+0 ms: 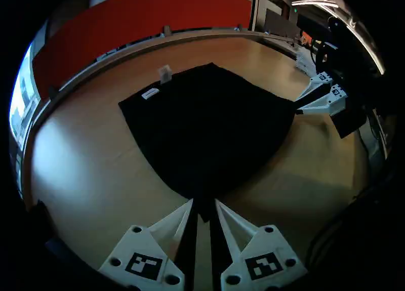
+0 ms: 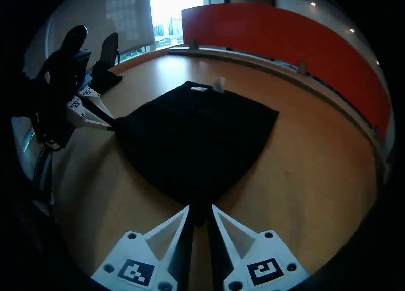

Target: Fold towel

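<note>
Black towel [image 1: 207, 129] lies flat on the table [image 1: 91, 164]; left gripper [image 1: 204, 207] and right gripper [image 2: 201, 210] fingers each clamp a corner.

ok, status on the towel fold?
Left gripper shut on one towel corner, right gripper shut on the next. It lies flat on table. White tags at far edge, not blocking.

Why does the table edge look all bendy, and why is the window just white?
In the left gripper view the fisheye lens bends the far edge of the table into a curve, and the black towel is so dark its wrinkles barely show. In the right gripper view daylight washes the window out to white.
</note>
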Tool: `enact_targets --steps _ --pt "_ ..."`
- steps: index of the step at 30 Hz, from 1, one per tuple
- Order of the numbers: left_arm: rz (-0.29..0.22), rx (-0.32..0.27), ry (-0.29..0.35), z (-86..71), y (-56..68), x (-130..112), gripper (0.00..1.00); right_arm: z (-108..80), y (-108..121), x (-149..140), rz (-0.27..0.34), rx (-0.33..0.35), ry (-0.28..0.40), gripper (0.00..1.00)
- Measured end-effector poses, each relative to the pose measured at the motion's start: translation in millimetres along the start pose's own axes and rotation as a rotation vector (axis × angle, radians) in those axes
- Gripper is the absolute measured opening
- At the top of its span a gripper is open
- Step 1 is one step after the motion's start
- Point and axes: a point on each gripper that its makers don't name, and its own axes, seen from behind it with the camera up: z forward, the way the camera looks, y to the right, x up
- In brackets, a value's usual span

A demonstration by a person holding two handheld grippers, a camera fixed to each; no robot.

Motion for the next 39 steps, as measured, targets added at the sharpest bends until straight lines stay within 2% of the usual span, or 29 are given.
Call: enact_targets --steps 14,24,33,39 --pt "-0.04 0.003 0.035 -34.4 0.1 21 0.14 -32.7 -8 31 -0.018 0.003 0.053 0.16" --pt "-0.064 0.0 0.06 -59.7 4.8 32 0.14 -56.7 -15 50 -0.027 0.005 0.076 0.16" --pt "-0.09 -0.009 0.066 -76.0 11.6 35 0.14 -70.2 -20 59 -0.029 0.006 0.084 0.16" --pt "-0.109 -0.012 0.08 -86.5 11.4 40 0.14 -78.6 -25 63 -0.025 0.012 0.084 0.16"
